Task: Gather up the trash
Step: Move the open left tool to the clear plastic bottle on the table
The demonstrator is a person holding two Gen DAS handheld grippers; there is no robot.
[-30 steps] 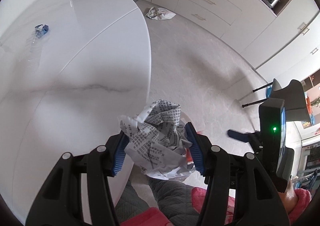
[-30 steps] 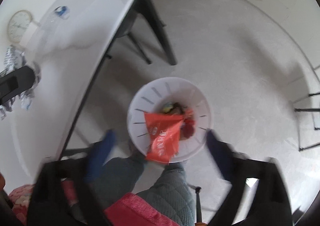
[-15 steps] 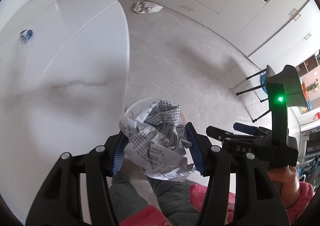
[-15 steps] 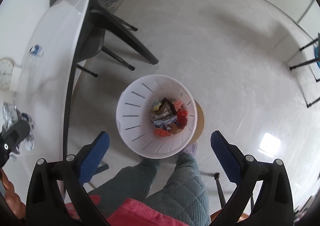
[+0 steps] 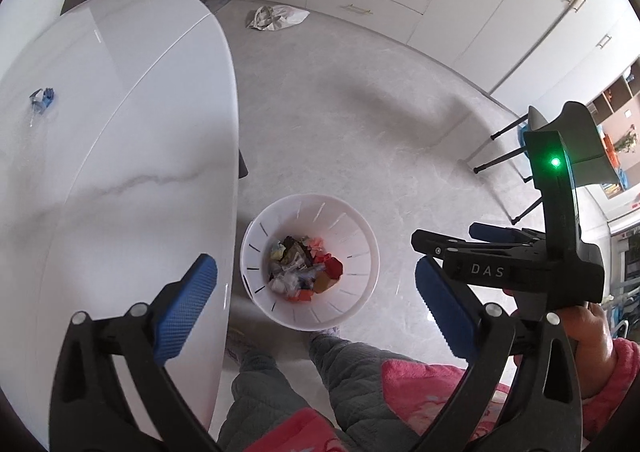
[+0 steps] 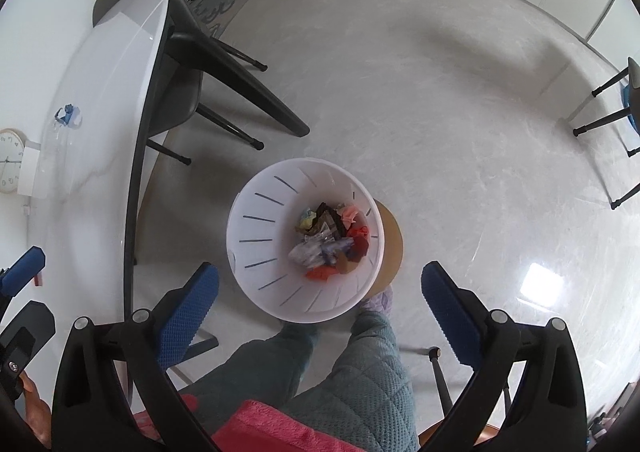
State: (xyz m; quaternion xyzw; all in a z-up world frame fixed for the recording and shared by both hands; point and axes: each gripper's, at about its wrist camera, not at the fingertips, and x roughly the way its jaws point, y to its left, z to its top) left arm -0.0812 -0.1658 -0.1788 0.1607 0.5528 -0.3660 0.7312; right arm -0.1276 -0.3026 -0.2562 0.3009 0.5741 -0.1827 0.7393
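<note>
The left gripper (image 5: 316,292) hangs with its jaws opening wide and nothing between them, and the right gripper (image 6: 320,292) gapes just as empty, both above the white bin (image 5: 256,220) of crumpled scraps at frame centre. What's left to fetch looks like a small blue-and-clear wrapper (image 5: 41,99), blurry from here, on the white table (image 5: 120,132) at the upper left of the left view. It lies up and left of the jaws, nearer the left hand.
</note>
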